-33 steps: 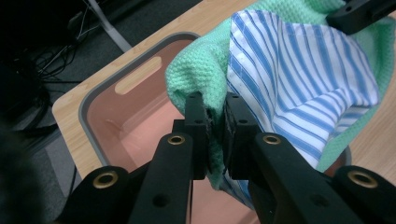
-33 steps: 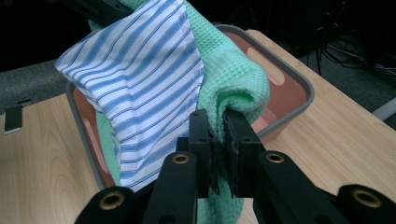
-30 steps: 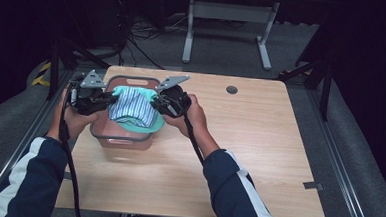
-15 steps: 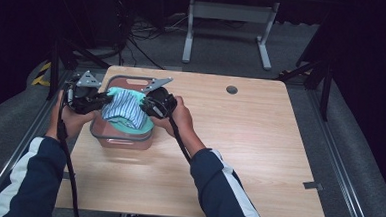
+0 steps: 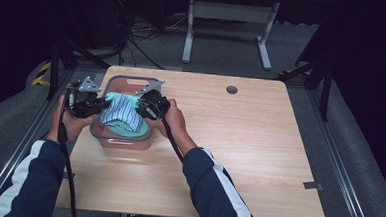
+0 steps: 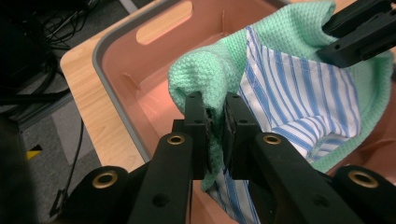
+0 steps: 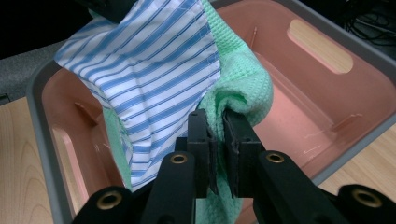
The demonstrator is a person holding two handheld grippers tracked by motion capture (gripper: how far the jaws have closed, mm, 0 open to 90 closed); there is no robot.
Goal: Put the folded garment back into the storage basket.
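Note:
A folded bundle of green waffle cloth [image 5: 130,129] and blue-and-white striped cloth [image 5: 120,111] hangs over a pink bin [image 5: 121,143] with a grey rim at the table's left. My left gripper [image 5: 100,103] is shut on the green cloth [image 6: 201,74] at the bundle's left edge, with the striped cloth [image 6: 303,98] beside it. My right gripper [image 5: 140,107] pinches the green cloth [image 7: 243,88] at the right edge, next to the striped cloth [image 7: 154,70]. The bundle's lower part dips inside the bin [image 7: 322,107].
The bin [image 6: 116,60] stands near the wooden table's [image 5: 239,141] left and far edges. A round grommet hole [image 5: 231,89] lies at the far middle. Cables and a metal stand [image 5: 225,20] are on the floor beyond. The table's right half is bare wood.
Both grippers have come down and shifted left with the cloth bundle, which now sits lower into the bin. The hands are closer together.

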